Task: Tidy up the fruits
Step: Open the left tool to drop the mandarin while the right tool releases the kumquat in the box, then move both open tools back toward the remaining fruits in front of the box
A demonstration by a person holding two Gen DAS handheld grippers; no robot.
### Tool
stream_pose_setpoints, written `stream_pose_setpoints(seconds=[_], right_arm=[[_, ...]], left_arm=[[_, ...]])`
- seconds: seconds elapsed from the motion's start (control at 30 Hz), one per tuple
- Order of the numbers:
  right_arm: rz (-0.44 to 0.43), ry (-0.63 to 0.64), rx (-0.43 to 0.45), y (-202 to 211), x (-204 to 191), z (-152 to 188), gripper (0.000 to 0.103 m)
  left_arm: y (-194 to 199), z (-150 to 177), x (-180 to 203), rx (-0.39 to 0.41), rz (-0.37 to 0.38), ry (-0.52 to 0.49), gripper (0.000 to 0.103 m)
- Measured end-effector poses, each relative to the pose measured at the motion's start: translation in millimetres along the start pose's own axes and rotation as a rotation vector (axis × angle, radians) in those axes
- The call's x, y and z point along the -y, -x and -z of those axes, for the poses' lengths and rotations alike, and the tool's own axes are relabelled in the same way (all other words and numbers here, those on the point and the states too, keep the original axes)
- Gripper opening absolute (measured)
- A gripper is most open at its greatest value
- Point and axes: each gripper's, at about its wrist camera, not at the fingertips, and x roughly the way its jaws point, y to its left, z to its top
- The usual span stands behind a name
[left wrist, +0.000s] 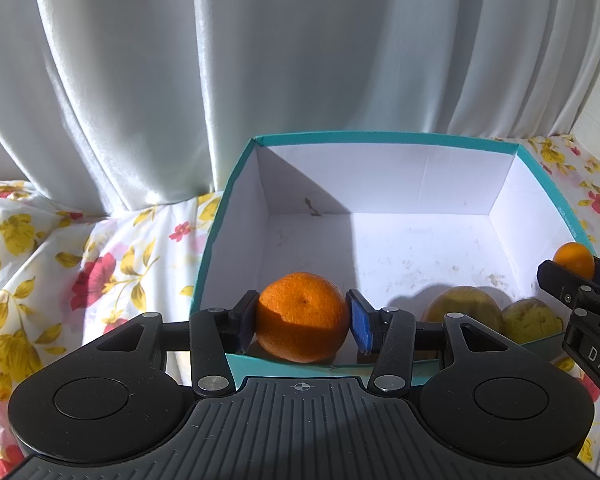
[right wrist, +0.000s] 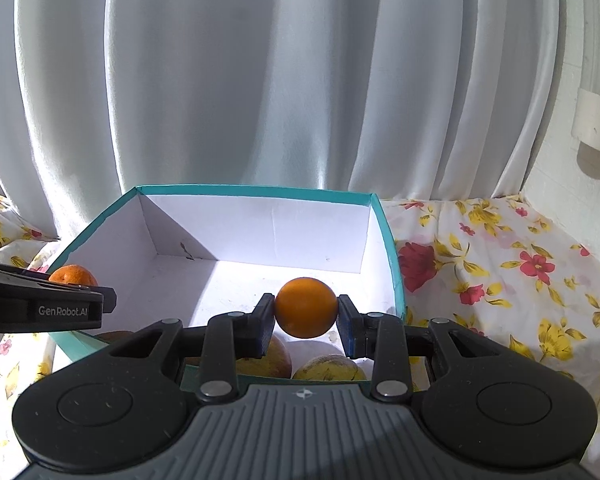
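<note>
A teal box point(left wrist: 236, 184) with a white inside stands on the flowered cloth; it also shows in the right wrist view point(right wrist: 260, 191). My left gripper point(left wrist: 303, 318) is shut on a large orange point(left wrist: 302, 314) over the box's near left part. My right gripper point(right wrist: 306, 310) is shut on a smaller smooth orange point(right wrist: 306, 307) over the box's near right part. Two yellow-green fruits point(left wrist: 462, 308) point(left wrist: 532, 318) lie in the box's near right corner, below the right gripper point(right wrist: 330, 368). Each gripper shows at the edge of the other's view, the right one point(left wrist: 580, 280) and the left one point(right wrist: 40, 304).
A flowered cloth point(right wrist: 500, 264) covers the surface around the box. White curtains point(left wrist: 260, 60) hang right behind the box. A white wall fitting point(right wrist: 596, 128) is at the far right.
</note>
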Motion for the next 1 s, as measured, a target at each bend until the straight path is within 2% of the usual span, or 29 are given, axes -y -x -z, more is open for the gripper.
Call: stream_pose_setpoints(seconds=[0.1,0.17,0.33,0.47,0.6,0.77,1.0], right_arm=[[0.012,-0.006,0.0,-0.3,0.8,0.4,0.034],[0.023,-0.014,0.023,4.0,2.4,0.1,0.042],[0.06,-0.032,0.098,25.0,8.2,0.3,0.044],[0.108,-0.043,0.151,47.1,11.1,11.7,0.05],[0.116,-0.041,0.159,64.0,8.6,33.0,0.052],[0.1,-0.035,0.109,75.0,4.7,60.3,0.056],[0.095,-0.012,0.07,89.2,-7.1,85.5,0.06]], left_arm=[[2.2,0.8,-2.9,0.017,0.033,0.01,0.058],[8.3,1.4,-5.8,0.053,0.055,0.028,0.078],[32.0,7.1,-8.2,0.175,0.042,0.01,0.079],[51.9,23.3,-13.7,0.229,0.059,0.013,0.082],[67.7,48.6,-15.9,0.275,0.07,-0.002,0.083],[76.3,79.8,-16.0,0.273,0.107,-0.022,0.083],[72.9,107.7,-11.3,0.221,0.138,-0.062,0.083]])
